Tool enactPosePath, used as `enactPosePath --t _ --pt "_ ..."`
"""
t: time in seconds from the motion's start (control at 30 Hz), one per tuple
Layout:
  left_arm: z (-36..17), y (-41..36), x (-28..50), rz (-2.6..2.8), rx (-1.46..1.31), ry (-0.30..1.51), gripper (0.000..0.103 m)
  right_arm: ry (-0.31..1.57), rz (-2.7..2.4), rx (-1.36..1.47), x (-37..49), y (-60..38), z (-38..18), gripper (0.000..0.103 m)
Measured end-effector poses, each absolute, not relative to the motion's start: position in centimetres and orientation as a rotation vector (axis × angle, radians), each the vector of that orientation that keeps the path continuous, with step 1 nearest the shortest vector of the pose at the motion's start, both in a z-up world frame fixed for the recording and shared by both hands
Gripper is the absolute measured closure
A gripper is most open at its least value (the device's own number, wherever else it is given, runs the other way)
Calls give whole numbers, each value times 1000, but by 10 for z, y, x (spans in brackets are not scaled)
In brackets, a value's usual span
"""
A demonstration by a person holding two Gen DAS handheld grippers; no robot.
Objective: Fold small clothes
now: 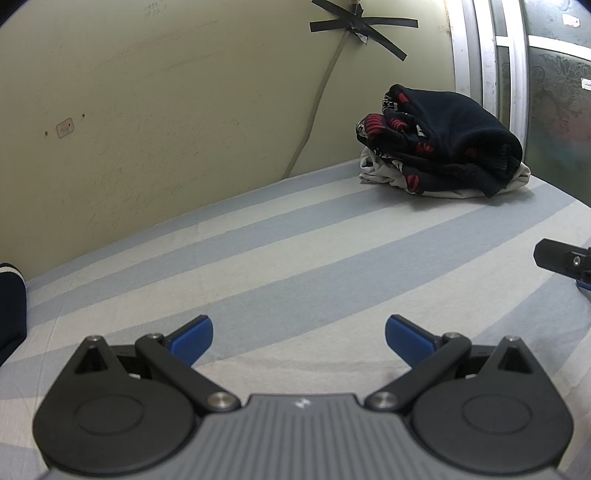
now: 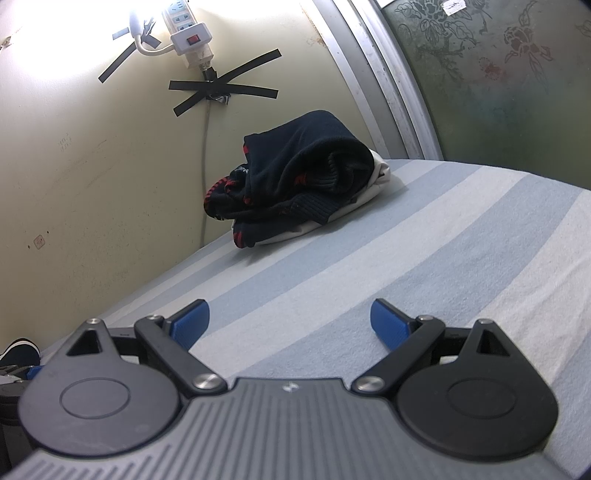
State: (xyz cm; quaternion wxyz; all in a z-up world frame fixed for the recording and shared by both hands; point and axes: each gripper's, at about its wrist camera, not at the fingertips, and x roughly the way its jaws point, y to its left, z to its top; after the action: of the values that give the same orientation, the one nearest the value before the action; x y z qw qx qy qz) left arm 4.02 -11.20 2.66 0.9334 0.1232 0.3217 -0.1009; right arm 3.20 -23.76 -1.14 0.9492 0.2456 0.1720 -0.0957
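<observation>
At lower centre of the left wrist view, left gripper (image 1: 299, 338) sits with blue fingertips (image 1: 192, 341) spread wide apart, nothing between them, only striped bedsheet (image 1: 295, 266) showing through the gap. Upper right of that frame: pile of clothes (image 1: 443, 147), dark navy knit with red pattern on top, a white garment (image 1: 376, 171) bunched under it, resting on the sheet close to the wall (image 1: 166, 129) and beside the window frame (image 1: 476, 55). Far from the left gripper, not touching it. Black tape cross (image 1: 364, 27) on the wall at top centre, a cable (image 1: 317, 107) running down from it to the bed edge. Right edge mid-height, part of the right gripper (image 1: 565, 260) pokes in, low over the sheet. Left edge, a dark fabric item with a white stripe (image 1: 11, 306), mostly cut off, cannot tell what it is. Right wrist view: right gripper (image 2: 290, 321) at lower centre, also wide open and empty, blue pads (image 2: 389, 321) well apart over the sheet (image 2: 406, 258). Same clothes pile (image 2: 295, 184) at frame centre, against the wall, well ahead of the fingers. Power strip (image 2: 188, 33) with red switch taped at upper left, strong glare beside it. Patterned frosted glass (image 2: 498, 92) fills upper right.
</observation>
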Motion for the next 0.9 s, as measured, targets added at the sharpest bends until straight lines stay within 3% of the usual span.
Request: enactPosePath --t 0.9 --pt "27 -112 42 -220 265 658 0 350 -194 500 32 -238 -11 7"
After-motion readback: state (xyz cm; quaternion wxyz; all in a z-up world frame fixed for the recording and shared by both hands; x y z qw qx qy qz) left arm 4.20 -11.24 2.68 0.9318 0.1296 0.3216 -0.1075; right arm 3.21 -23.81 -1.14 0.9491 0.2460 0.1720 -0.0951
